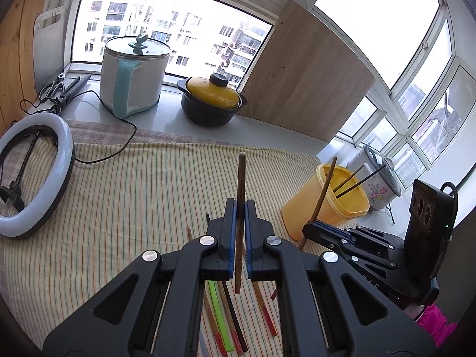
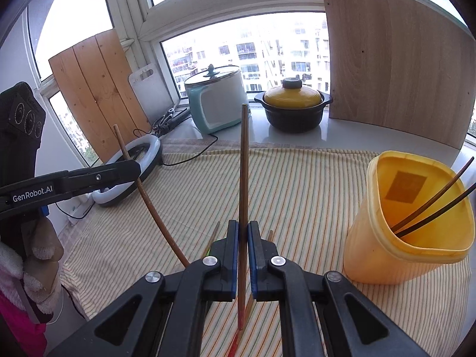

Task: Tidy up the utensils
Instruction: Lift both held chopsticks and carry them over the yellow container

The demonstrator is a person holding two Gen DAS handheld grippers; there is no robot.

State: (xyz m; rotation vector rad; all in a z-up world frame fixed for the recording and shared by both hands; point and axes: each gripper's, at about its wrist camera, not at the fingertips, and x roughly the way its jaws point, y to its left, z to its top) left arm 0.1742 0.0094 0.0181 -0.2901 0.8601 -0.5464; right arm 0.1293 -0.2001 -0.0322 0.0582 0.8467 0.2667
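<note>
The left gripper [image 1: 240, 208] is closed on a brown wooden chopstick [image 1: 239, 208], which stands almost upright between the blue pads, with its top end above the jaws and its lower end hanging below them. The right gripper [image 2: 244, 229] is also closed on a chopstick, a longer brown one [image 2: 244, 163] that rises straight up in front of the window.

In the left wrist view the right gripper [image 1: 309, 226] appears at the right side, near the yellow cup [image 1: 315, 211]. The cup stands on the striped cloth [image 1: 134, 202] and it holds two thin dark chopsticks [image 1: 360, 183] that lean against its rim. In the right wrist view the left gripper [image 2: 138, 169] comes in from the left, held by a gloved hand [image 2: 35, 267].

More chopsticks lie on the cloth under the left gripper: a green one [image 1: 218, 315], a dark one [image 1: 235, 321] and red-tipped ones [image 1: 266, 312].

Behind the cloth, on the window ledge, there are a white and blue cooker [image 1: 131, 80], a black pot with a yellow lid [image 1: 212, 101] and a wooden board [image 1: 303, 71]. A ring lamp [image 1: 32, 175] lies at the left edge of the cloth.
</note>
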